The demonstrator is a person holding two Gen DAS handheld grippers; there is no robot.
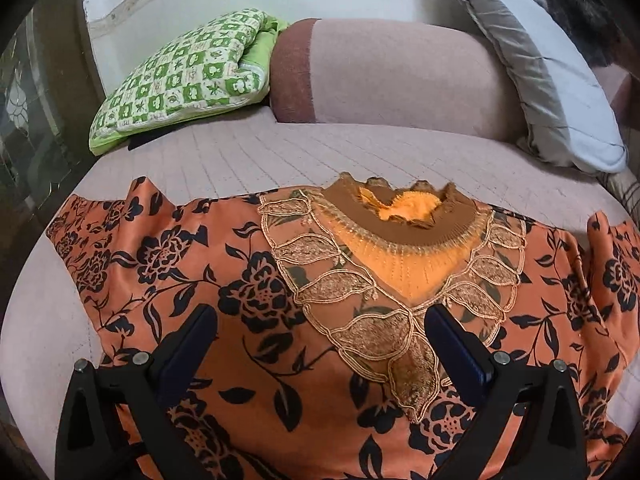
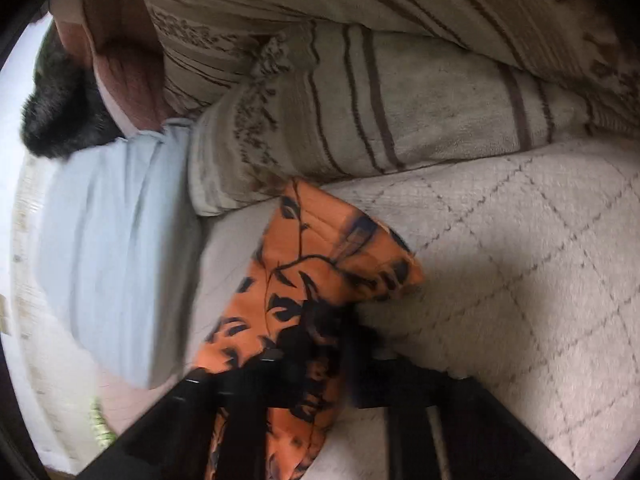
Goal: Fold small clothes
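An orange top with a black flower print point(image 1: 248, 292) lies spread flat on the pale quilted bed point(image 1: 280, 152). It has a gold lace yoke and a brown-orange knit collar point(image 1: 404, 216). My left gripper point(image 1: 320, 336) hovers open just above the chest of the top, its fingers apart on either side of the lace. My right gripper point(image 2: 324, 332) is shut on a sleeve of the same orange top point(image 2: 316, 256), and the sleeve end sticks out past the fingers over the quilt. The right wrist view is blurred.
A green checked folded quilt point(image 1: 188, 76) and a pink-brown bolster point(image 1: 384, 72) lie at the far side. A grey pillow point(image 1: 552, 80) stands at the right. Striped beige blankets point(image 2: 380, 112) and a pale blue pillow point(image 2: 112, 248) lie close to the right gripper.
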